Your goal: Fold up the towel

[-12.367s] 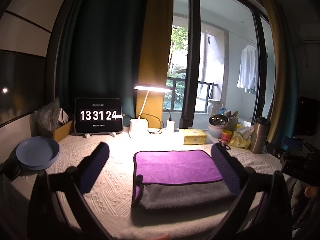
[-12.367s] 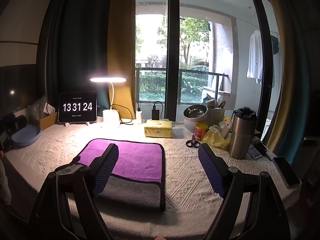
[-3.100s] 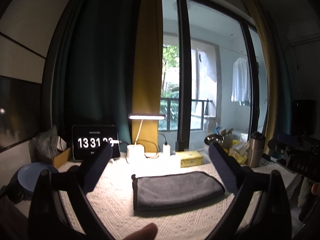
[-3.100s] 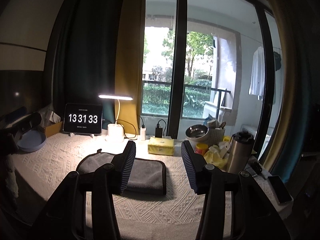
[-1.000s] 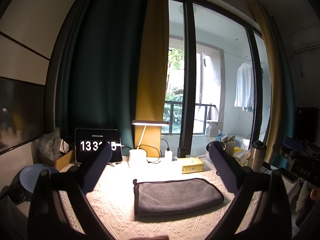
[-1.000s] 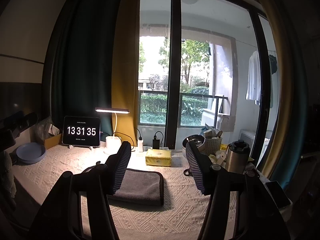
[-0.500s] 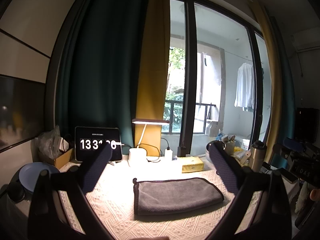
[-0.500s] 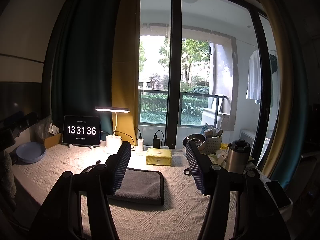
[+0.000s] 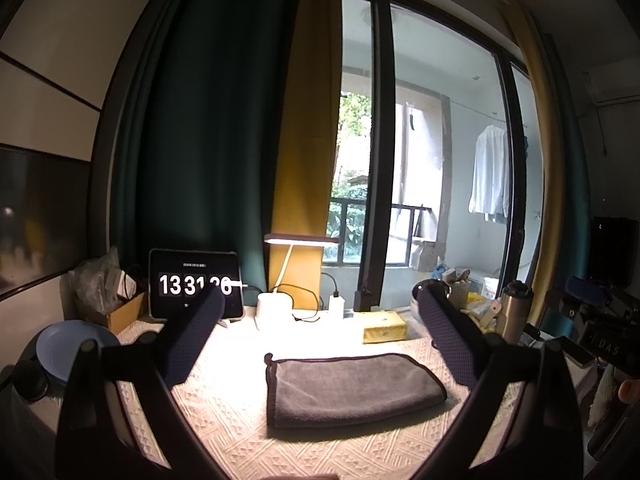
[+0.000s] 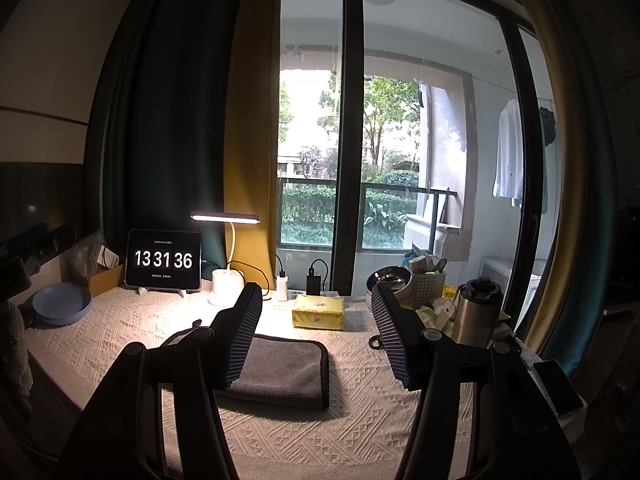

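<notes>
One grey towel (image 9: 352, 390) lies folded flat on the desk (image 9: 240, 412), gathered into a neat oblong with a dark piped border and a small hanging loop at its far left corner. Its long edges run left to right, the fold lines square and closed. In the right wrist view the towel (image 10: 288, 372) sits near the middle of the desk's near half, its left part hidden behind that gripper's left finger.

Both grippers hang above the desk and touch nothing. The left gripper (image 9: 324, 336) has its jaws wide apart, with the towel lying in the span between them and farther off. The right gripper (image 10: 316, 334) has its jaws apart as well, less widely, and empty.

Bare textured cloth (image 10: 360, 420) surrounds the towel on the near side and to its right, with open room up to the near desk edge. To the left, more bare cloth runs to one blue plate (image 10: 62, 303) at the far left edge. Along the far edge stand one tablet clock (image 10: 163, 259), one lit desk lamp (image 10: 226, 248), two plugged chargers (image 10: 298, 282) and one yellow tissue pack (image 10: 318, 311), all well apart from the towel. The right end is crowded: one steel bowl (image 10: 390, 280), one white basket (image 10: 428, 282), one steel flask (image 10: 478, 312) and one phone (image 10: 558, 387) near the right edge.
</notes>
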`<state>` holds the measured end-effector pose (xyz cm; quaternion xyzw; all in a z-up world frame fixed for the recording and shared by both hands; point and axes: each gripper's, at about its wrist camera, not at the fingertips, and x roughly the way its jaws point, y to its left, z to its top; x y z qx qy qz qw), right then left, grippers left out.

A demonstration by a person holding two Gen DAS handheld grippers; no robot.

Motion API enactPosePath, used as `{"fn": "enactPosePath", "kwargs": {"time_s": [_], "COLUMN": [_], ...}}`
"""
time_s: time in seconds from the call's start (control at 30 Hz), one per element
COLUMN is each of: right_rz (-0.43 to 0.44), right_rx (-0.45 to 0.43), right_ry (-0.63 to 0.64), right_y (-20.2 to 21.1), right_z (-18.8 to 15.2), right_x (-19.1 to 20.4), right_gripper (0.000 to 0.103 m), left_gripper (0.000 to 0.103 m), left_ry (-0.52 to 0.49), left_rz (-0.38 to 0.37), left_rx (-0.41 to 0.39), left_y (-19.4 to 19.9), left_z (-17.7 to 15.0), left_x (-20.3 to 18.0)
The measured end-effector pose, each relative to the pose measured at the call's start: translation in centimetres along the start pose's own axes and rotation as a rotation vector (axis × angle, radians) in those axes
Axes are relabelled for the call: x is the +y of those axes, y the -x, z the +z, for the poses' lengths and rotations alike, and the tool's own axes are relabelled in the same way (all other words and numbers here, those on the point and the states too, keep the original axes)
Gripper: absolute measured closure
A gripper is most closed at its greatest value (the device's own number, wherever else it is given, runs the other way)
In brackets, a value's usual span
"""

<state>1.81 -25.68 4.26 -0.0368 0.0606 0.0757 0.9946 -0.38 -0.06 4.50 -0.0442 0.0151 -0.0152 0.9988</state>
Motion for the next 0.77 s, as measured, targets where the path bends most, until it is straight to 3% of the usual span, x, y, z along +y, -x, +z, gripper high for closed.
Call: {"fn": "enactPosePath", "kwargs": {"time_s": [0.77], "right_rz": [0.003], "right_rx": [0.009], "right_ry": [0.0], "right_y": [0.1], "right_z": [-0.5], "right_x": [0.2], "right_gripper": [0.043], "left_gripper": [0.004], "left_ry": [0.009], "left_rz": [0.0], "left_rx": [0.023], "left_y": [-0.3], "left_z": [-1.0], "left_x": [-0.4]}}
